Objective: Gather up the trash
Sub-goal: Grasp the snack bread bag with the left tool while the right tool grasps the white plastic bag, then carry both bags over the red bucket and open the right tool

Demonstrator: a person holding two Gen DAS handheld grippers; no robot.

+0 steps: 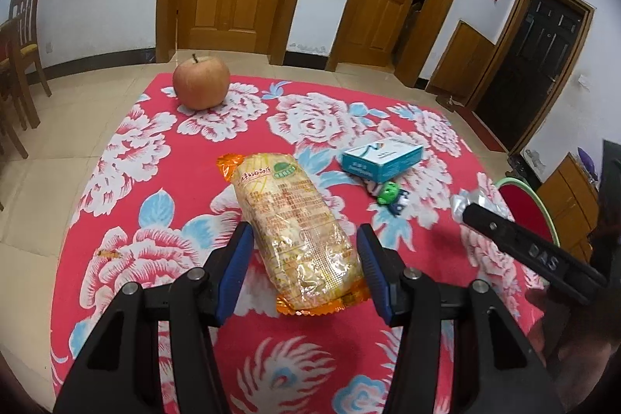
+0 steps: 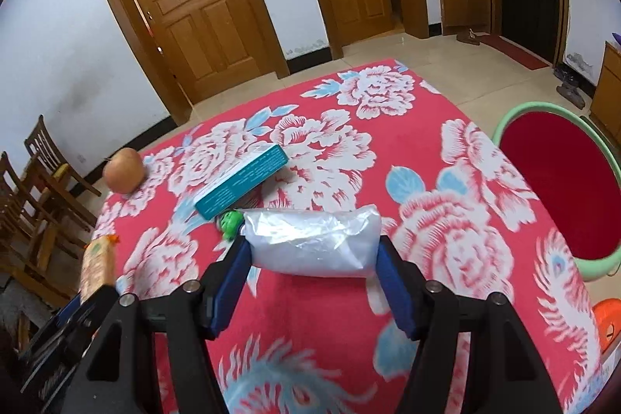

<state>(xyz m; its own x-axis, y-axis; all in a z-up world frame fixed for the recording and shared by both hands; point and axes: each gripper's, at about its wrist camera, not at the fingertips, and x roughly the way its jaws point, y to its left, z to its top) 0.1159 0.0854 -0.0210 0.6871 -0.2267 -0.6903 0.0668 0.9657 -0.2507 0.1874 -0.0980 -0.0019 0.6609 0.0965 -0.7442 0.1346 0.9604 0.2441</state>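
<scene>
My left gripper is closed on the near end of an orange snack packet, which lies lengthwise between the blue pads over the red flowered tablecloth. My right gripper is shut on a silvery-white plastic bag and holds it crosswise between its pads above the cloth. The right gripper also shows in the left wrist view with the bag's crumpled end. The snack packet shows at the left edge of the right wrist view.
An apple sits at the table's far edge. A teal box and a small green toy lie mid-table. A green-rimmed red basin stands on the floor right of the table. Wooden chairs stand left.
</scene>
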